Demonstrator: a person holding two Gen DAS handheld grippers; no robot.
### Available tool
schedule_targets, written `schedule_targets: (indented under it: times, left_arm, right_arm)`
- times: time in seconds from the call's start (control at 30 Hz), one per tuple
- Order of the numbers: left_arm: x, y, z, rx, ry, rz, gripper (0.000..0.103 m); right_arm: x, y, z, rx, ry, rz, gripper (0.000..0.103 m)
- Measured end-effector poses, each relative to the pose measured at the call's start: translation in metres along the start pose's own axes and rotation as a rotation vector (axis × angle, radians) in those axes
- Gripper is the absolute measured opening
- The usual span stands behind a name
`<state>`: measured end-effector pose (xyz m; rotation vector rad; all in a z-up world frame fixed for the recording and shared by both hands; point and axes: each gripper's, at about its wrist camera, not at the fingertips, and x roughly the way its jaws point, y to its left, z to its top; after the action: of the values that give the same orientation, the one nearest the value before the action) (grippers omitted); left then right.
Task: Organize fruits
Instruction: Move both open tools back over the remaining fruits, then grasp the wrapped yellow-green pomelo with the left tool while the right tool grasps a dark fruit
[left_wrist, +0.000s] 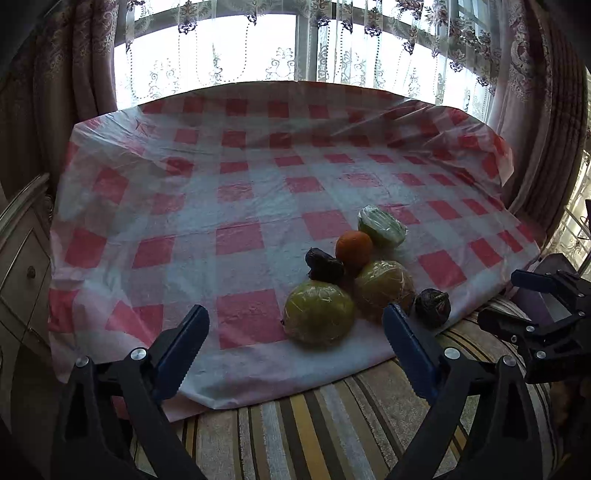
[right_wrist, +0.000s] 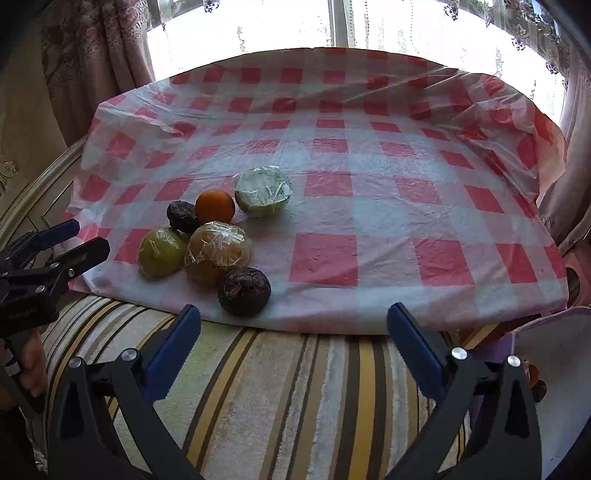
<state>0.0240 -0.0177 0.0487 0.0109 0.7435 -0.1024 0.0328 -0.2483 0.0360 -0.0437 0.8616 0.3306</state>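
Several fruits lie clustered near the front edge of a red-and-white checked cloth (left_wrist: 240, 192). They are a green wrapped fruit (left_wrist: 318, 318), a yellow wrapped fruit (left_wrist: 384, 291), an orange (left_wrist: 354, 248), a pale green wrapped fruit (left_wrist: 382, 226) and two dark purple fruits (left_wrist: 324, 264) (left_wrist: 433, 306). My left gripper (left_wrist: 295, 332) is open and empty, with the green fruit between its fingertips' line. My right gripper (right_wrist: 293, 328) is open and empty, just short of the cloth, right of the near purple fruit (right_wrist: 243, 291). The same cluster shows in the right wrist view, green fruit (right_wrist: 160, 256), orange (right_wrist: 215, 206).
The cloth (right_wrist: 369, 184) covers a surface before a bright curtained window (left_wrist: 295, 44). A striped fabric (right_wrist: 277, 387) lies below its front edge. A cabinet with drawers (left_wrist: 22, 266) stands at the left. A pale pink object (right_wrist: 554, 369) sits at the right.
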Motion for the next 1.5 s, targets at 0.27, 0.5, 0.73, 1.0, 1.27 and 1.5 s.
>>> schedule_targets:
  times: [0.27, 0.5, 0.73, 1.0, 1.27, 1.5]
  left_arm:
    - [0.033, 0.002, -0.001, 0.007, 0.137, -0.051, 0.092]
    - [0.055, -0.001, 0.005, 0.038, 0.201, -0.033, 0.092]
    - [0.07, -0.006, 0.009, 0.085, 0.226, -0.014, 0.091]
    - [0.084, -0.011, 0.009, 0.133, 0.257, -0.003, 0.084]
    - [0.085, -0.015, 0.01, 0.146, 0.251, -0.039, 0.072]
    - [0.082, -0.017, 0.009, 0.148, 0.247, -0.058, 0.061]
  right_arm:
    - [0.025, 0.013, 0.007, -0.044, 0.057, 0.003, 0.101]
    - [0.039, 0.024, 0.011, -0.094, 0.081, -0.021, 0.095]
    - [0.05, 0.027, 0.014, -0.105, 0.099, -0.016, 0.088]
    - [0.059, 0.033, 0.014, -0.128, 0.116, -0.017, 0.075]
    - [0.062, 0.034, 0.013, -0.133, 0.122, -0.004, 0.064]
    - [0.059, 0.04, 0.01, -0.16, 0.109, 0.017, 0.047]
